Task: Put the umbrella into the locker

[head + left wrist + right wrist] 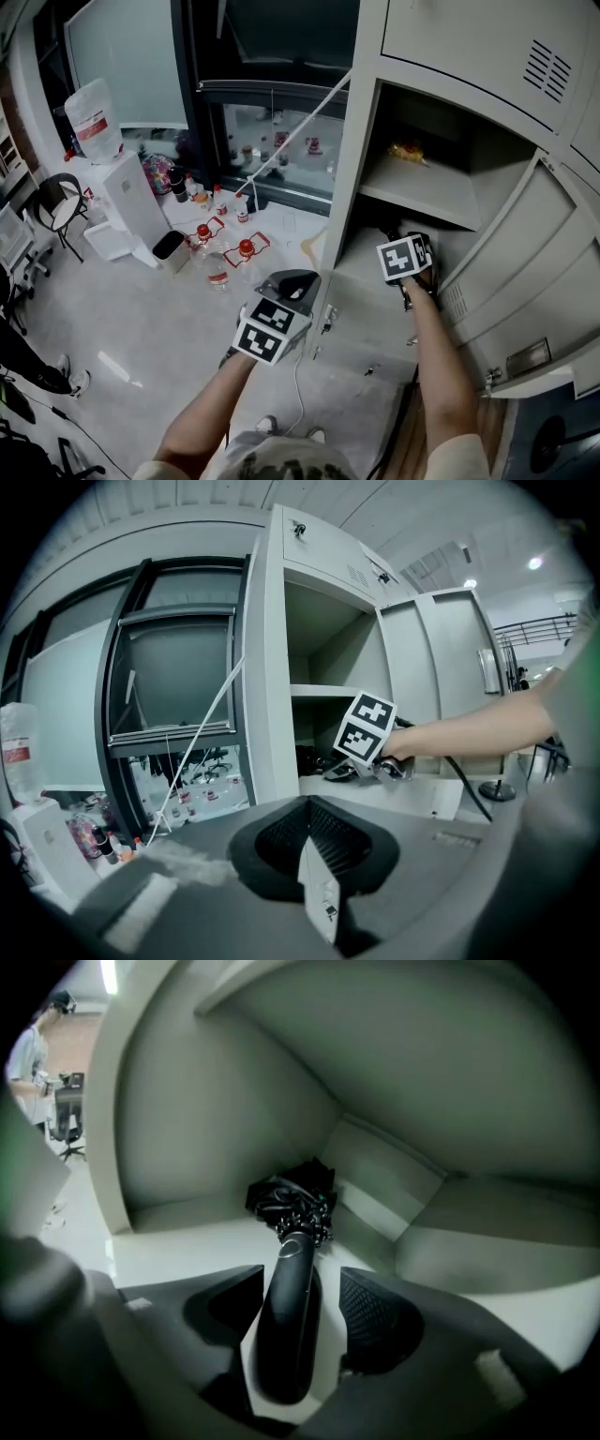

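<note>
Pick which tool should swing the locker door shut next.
Right, probably. The right tool is inside the locker, jaws apart around the umbrella handle without pressing it, and the open door hangs on that same side. The left tool, shut, is outside by the locker's left post.

One umbrella [289, 1269] — just the one. Two grippers in play: left gripper [312, 841], right gripper [302, 1279]. One locker [361, 169], one open door [534, 272]. One water dispenser [127, 202], one jug [92, 117], one chair [56, 211] — and bottles [211, 253] too small to count.
</note>
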